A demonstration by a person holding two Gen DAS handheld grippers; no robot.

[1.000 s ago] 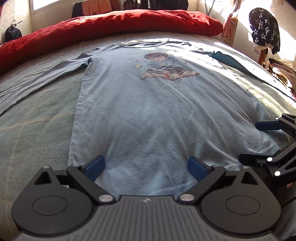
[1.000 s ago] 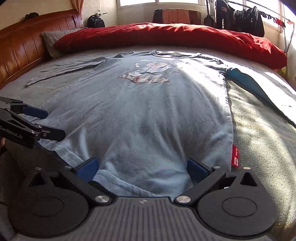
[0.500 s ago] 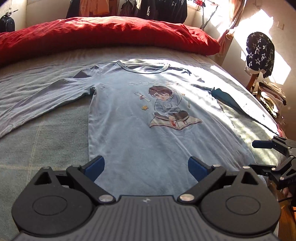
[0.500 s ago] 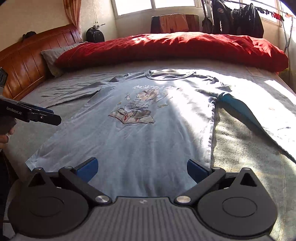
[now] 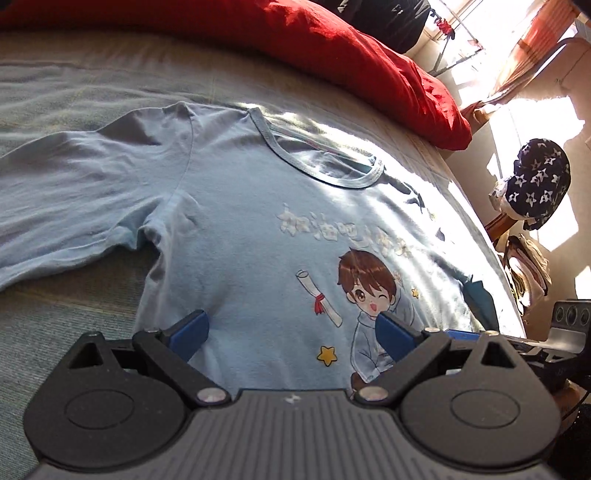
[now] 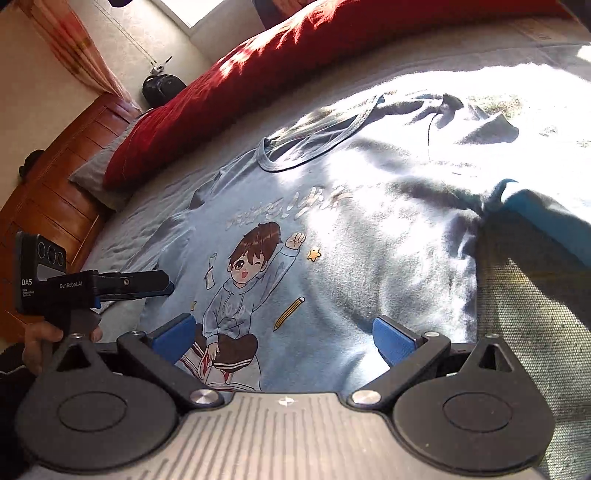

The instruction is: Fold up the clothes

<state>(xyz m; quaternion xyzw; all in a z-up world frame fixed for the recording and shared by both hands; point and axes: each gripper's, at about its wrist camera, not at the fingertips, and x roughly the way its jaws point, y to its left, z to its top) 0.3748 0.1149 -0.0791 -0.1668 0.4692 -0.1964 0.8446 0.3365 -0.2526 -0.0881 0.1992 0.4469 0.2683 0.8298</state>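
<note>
Shirt (image 5: 236, 229) laid flat on bed (image 5: 55, 314) | left gripper (image 5: 291, 332) and right gripper (image 6: 284, 332) held above shirt chest, fingers spread wide, nothing gripped | risk: bed cover pinched with shirt fabric, fold dragged askew

Left tool (image 5: 291, 334) and right tool (image 6: 284, 338), jaws wide apart.

I am looking at a bed (image 5: 74, 88) under a grey-green cover, with a red duvet (image 6: 332, 62) lying bunched along its far side. Sunlight is pouring in through a window (image 6: 199, 11). A wooden headboard (image 6: 55, 184) is standing against the cream wall (image 6: 37, 74), and orange curtains (image 5: 535, 40) are hanging nearby.
</note>
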